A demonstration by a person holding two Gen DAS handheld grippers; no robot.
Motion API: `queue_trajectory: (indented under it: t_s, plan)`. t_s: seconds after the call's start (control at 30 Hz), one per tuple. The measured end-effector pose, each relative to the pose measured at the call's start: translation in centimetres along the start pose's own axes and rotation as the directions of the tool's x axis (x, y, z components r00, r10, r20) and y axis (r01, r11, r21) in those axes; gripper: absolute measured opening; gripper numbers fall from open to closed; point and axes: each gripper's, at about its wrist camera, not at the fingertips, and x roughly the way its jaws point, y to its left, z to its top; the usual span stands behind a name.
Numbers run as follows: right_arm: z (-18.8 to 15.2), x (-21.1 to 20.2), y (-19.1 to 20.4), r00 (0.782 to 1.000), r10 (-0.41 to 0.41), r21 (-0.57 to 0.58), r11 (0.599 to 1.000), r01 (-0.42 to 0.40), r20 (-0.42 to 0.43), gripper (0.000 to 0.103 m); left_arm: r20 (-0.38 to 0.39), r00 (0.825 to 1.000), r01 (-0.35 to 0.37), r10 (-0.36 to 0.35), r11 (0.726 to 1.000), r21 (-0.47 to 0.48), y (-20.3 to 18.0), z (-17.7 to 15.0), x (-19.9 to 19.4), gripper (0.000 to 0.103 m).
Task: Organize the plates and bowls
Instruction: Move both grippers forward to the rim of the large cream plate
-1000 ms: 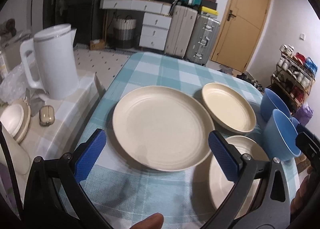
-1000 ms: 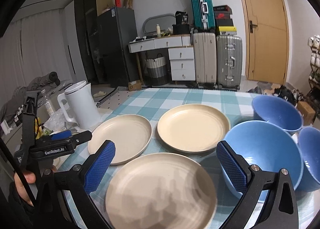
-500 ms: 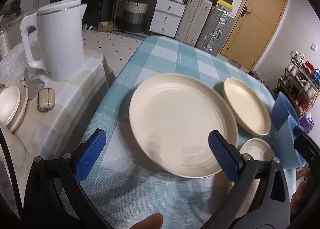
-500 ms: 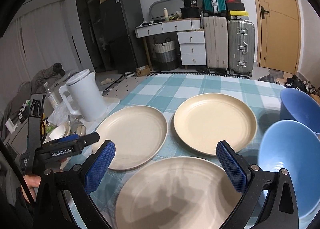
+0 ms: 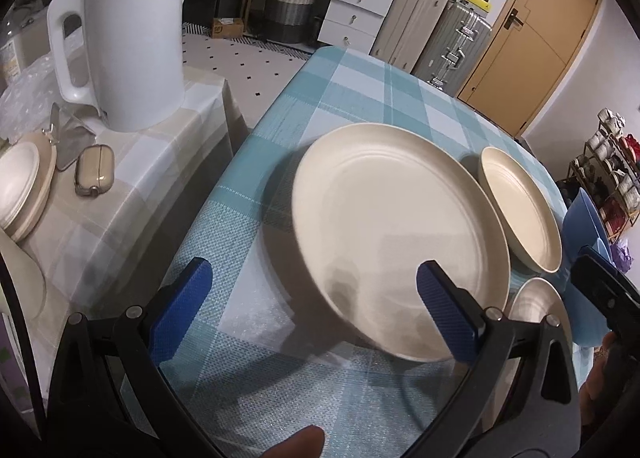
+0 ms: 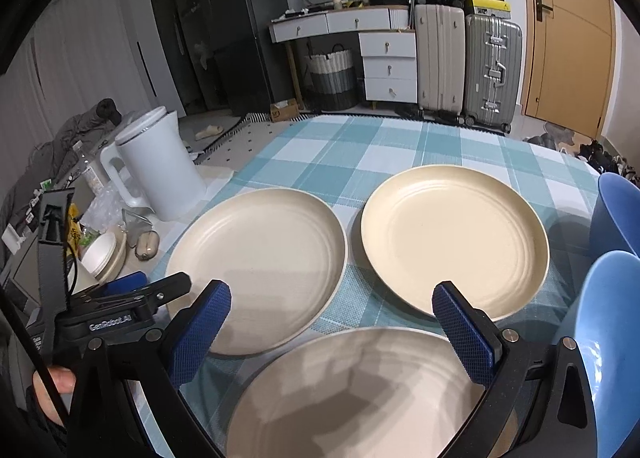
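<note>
Cream melamine-looking ware, all of it lying on the checked tablecloth (image 5: 240, 338). Hovering the left gripper (image 5: 312, 274) low over the near rim of the left plate (image 5: 392, 226) at the centre of the left wrist view, pads spread wide and gripping nothing, one over bare cloth at lower left, the other over the plate's lower right edge. Holding the right gripper (image 6: 331, 294) equally wide and empty above the nearest plate (image 6: 352, 390) at the bottom of the right wrist view, with the far plate (image 6: 452, 238) lying at centre right and two blue bowls (image 6: 612, 338) crowding the right edge.

Judging the likely step: going for the left plate's rim, to stack it on another.

Risking several things from here:

- Pinching a shallow, smooth rim lying flat on cloth, and probably skidding the plate up the frame instead of getting a pad under it.
- Snagging the tablecloth with the lower pad and dragging the other plates along.
- Gripping by one edge only, so likely letting the plate droop or slip once lifted.
- Working near the table edge at the left of the frame, with the white kettle (image 5: 132, 50) standing just beyond on the lower side table; pushing the plate that way could be sending it over.
- Swinging across toward the other plates and possibly clipping the right gripper or the bowls.
</note>
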Motion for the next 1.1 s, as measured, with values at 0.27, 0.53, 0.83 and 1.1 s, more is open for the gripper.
queue_trajectory:
  t_s: [0.27,0.53,0.83,1.1]
  plan:
    - [0.3,2.8,0.3,0.998,0.024,0.001,1.0,-0.024,-0.056,0.103,-0.015,1.0,-0.002,0.002,1.0,0.008,0.1,-0.1,0.4,0.102]
    - [0.3,4.9,0.5,0.994,0.074,0.027,0.997,-0.072,-0.086,0.101,-0.021,1.0,-0.008,0.008,1.0,0.017,-0.1,-0.4,0.9,0.102]
    - [0.1,7.1,0.7,0.987,0.092,0.039,0.995,-0.087,-0.133,0.083,-0.013,1.0,0.004,-0.004,1.0,0.028,-0.1,-0.6,0.6,0.091]
    - [0.2,8.2,0.3,0.987,0.065,0.052,0.997,-0.058,-0.15,0.062,-0.003,0.998,0.069,-0.069,0.998,0.01,0.2,-0.5,0.5,0.063]
